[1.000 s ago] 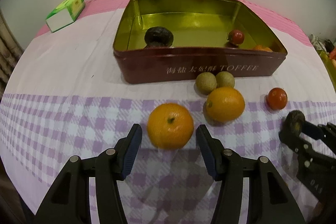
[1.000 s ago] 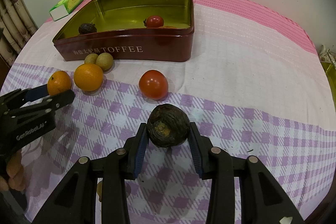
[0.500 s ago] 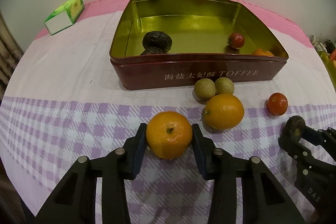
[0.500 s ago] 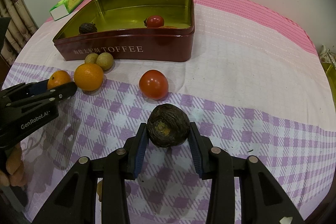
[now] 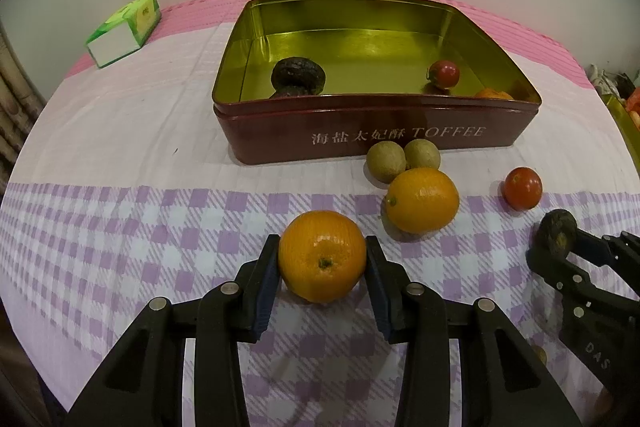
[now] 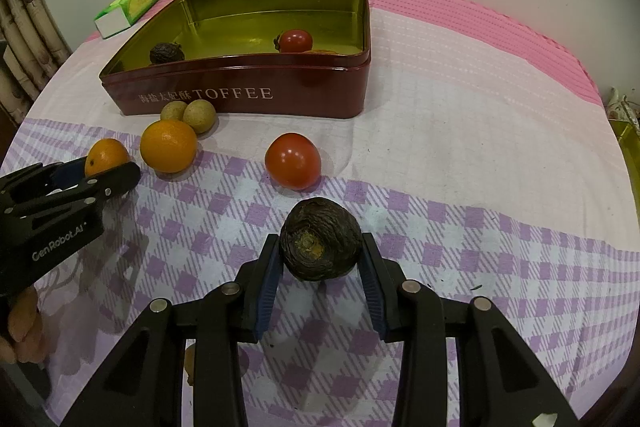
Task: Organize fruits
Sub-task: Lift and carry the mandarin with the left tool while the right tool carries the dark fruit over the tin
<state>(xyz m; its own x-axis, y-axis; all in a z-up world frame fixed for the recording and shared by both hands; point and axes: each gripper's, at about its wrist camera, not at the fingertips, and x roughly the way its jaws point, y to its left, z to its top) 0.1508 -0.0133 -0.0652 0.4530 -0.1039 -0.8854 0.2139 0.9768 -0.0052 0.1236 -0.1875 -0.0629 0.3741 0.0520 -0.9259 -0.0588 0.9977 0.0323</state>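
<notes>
Left wrist view: the left gripper point(image 5: 322, 259) has its jaws closed against both sides of an orange point(image 5: 322, 255), low over the checked cloth point(image 5: 120, 227) on the counter; whether the fruit is lifted clear or touching the cloth cannot be told.
Right wrist view: the right gripper point(image 6: 318, 259) has a dark wrinkled fruit point(image 6: 321, 239) between its jaws; the left pad touches it, while the right pad looks to stand just off the skin, so the hold may be loose.
Tin: the red TOFFEE tin point(image 5: 376, 139) stands ahead of both grippers and holds a dark fruit point(image 5: 298, 75), a small tomato point(image 5: 443, 75) and an orange piece at its near right corner.
Loose fruit: a second orange point(image 5: 422, 199), two small brown-green round fruits point(image 5: 402, 159) touching the tin's front wall, and a red tomato point(image 6: 293, 160) lie on the cloth between the grippers and the tin.
Risk, slip: both held fruits are round and gripped at their widest line; a tilt or a quick lift could let them roll out of the pads, the dark one first.
Risk, collision: the second orange sits just ahead and right of the left gripper, and the tomato just ahead of the right one; a low carry towards the tin would knock them rolling.
Risk, tin wall: a fruit carried too low would strike the front wall.
Risk, crossing: both grippers heading for the tin together could meet.
</notes>
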